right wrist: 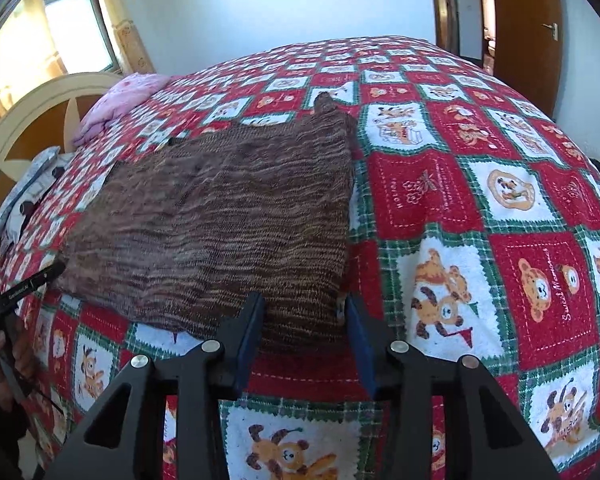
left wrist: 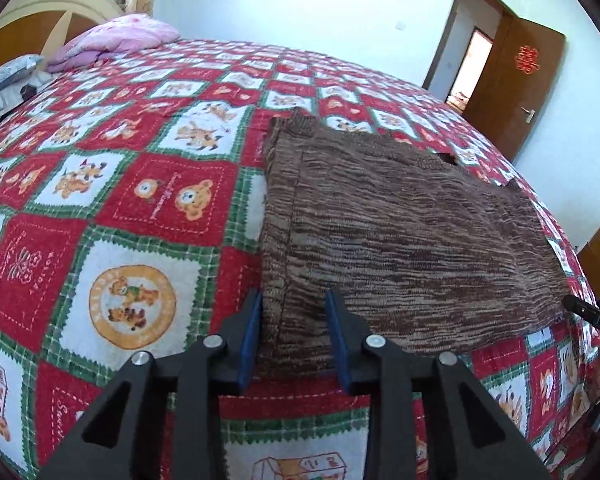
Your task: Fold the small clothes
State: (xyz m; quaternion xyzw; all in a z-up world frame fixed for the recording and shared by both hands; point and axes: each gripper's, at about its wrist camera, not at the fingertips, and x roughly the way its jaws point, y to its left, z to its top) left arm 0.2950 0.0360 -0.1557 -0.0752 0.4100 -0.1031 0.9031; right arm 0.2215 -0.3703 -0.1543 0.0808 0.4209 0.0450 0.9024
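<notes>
Left gripper: low, spread, astride the sweater's near left corner.
Right gripper: low, spread, astride its near right corner.
Sweater: flat on bed.
Room: bare quilt all around.

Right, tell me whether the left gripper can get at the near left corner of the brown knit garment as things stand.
Probably yes. The left gripper is open and already straddles the near left corner of the brown knit garment, which lies flat on the bedspread. Nothing sits between them.
</notes>
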